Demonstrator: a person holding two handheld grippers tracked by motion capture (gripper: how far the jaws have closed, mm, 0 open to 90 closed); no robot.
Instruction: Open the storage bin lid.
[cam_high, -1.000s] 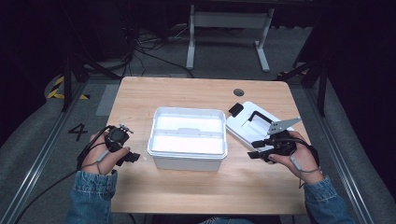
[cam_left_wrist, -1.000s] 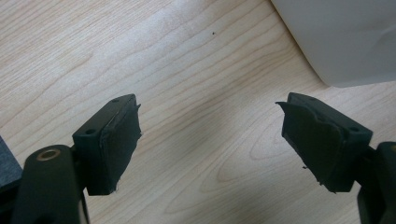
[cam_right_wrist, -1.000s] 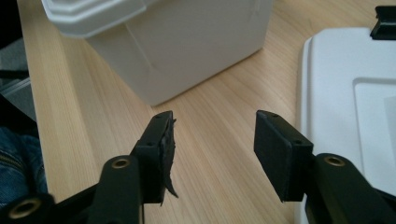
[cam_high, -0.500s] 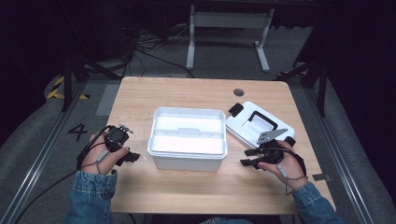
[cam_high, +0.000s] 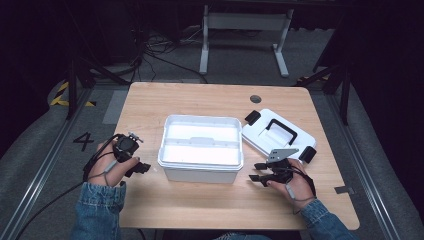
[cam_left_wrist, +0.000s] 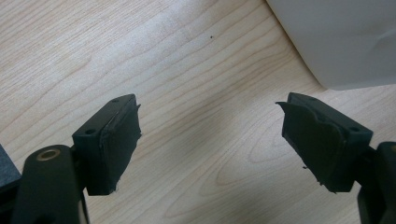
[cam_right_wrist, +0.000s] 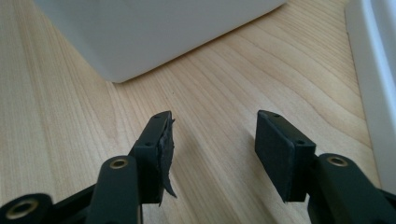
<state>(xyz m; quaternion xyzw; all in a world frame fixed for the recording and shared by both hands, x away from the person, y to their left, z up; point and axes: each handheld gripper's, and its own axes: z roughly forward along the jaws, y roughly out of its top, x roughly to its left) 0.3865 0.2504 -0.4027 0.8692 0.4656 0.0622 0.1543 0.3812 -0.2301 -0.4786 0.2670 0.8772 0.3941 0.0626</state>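
Observation:
An open white plastic box (cam_high: 200, 147) stands in the middle of the wooden table (cam_high: 200, 100). Its white lid (cam_high: 277, 134) with a black handle and black latches lies flat to the right of it. My left gripper (cam_high: 141, 168) rests on the table left of the box, open with nothing between its jaws; the box corner (cam_left_wrist: 336, 42) shows at the upper right of the left gripper view. My right gripper (cam_high: 257, 171) sits low near the box's front right corner (cam_right_wrist: 140, 37), open and empty, with the lid's edge (cam_right_wrist: 373, 93) at its right.
Bare wood lies under both grippers (cam_left_wrist: 205, 140) (cam_right_wrist: 215, 135). A small dark round hole (cam_high: 255, 98) marks the table's far side. Beyond the table are a white metal frame (cam_high: 245, 30) and cables on the dark floor.
My right gripper has drawn back from the lid toward the table's front and now lies low beside the box's front right corner. The left gripper has stayed put.

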